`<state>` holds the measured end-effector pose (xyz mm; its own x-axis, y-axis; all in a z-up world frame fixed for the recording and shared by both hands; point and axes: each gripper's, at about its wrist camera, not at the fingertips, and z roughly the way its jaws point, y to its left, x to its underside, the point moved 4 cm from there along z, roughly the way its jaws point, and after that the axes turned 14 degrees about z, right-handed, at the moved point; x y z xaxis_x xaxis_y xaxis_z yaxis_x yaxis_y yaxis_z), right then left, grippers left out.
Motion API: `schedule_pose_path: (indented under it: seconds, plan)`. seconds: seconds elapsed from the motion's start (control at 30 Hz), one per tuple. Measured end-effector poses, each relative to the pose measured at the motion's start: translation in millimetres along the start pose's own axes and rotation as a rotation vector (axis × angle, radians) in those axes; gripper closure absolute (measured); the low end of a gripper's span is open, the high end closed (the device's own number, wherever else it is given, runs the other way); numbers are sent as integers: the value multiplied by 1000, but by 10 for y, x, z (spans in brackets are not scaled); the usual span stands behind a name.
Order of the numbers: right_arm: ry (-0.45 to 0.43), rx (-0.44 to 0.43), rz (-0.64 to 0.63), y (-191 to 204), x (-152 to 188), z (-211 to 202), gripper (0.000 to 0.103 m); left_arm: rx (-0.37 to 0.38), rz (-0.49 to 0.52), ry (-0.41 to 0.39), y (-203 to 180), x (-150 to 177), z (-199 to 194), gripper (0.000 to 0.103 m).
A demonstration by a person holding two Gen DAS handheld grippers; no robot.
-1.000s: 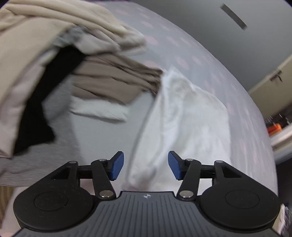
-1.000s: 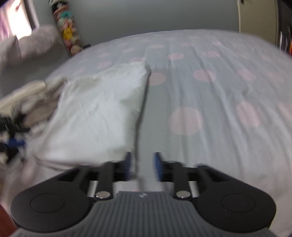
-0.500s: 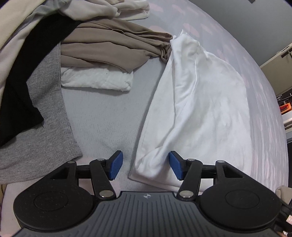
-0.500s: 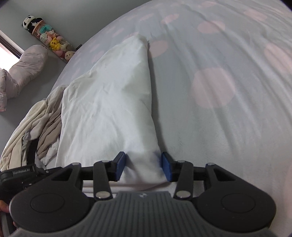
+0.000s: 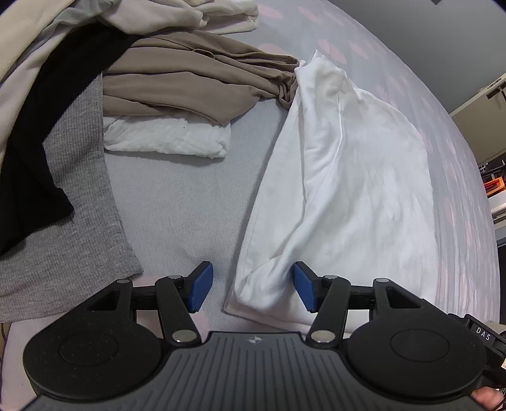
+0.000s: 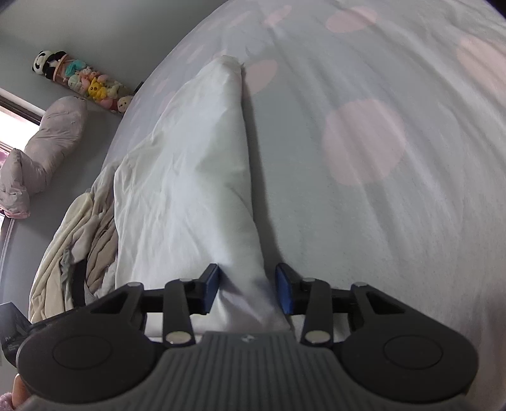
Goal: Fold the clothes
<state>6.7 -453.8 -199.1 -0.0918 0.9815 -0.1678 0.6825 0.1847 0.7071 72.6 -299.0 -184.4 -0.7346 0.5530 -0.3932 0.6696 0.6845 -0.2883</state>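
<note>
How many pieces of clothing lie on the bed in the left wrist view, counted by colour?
White: 2, the long white garment and the folded white piece
Taupe: 1
Grey ribbed: 1
Black: 1
Cream, in the heap at the back: at least 1, its pieces cannot be told apart
Total: 6 at least

Bare grey sheet [image 5: 189, 196] forms an open lane ahead of the left gripper [image 5: 249, 286], between the grey ribbed garment [image 5: 79, 202] on its left and the white garment [image 5: 354, 189] on its right. Far end of the lane blocked by a folded white piece [image 5: 164, 139] under a brown garment [image 5: 189, 82]. Right of the white garment, the polka-dot bedspread [image 6: 395, 189] lies open. Clothes pile [image 6: 79, 240] crowds its left.
</note>
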Motion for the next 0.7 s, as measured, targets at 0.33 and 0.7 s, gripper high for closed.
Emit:
schedule_pose_path:
  seconds: [0.33,0.7]
  plan:
    - [-28,-12,0,136,47,-53,88,53,48,-30,-93,-28,-21,88]
    - [4,-35,-31,437,-247,-710,90,171,111,-12,-511,26,-574,89]
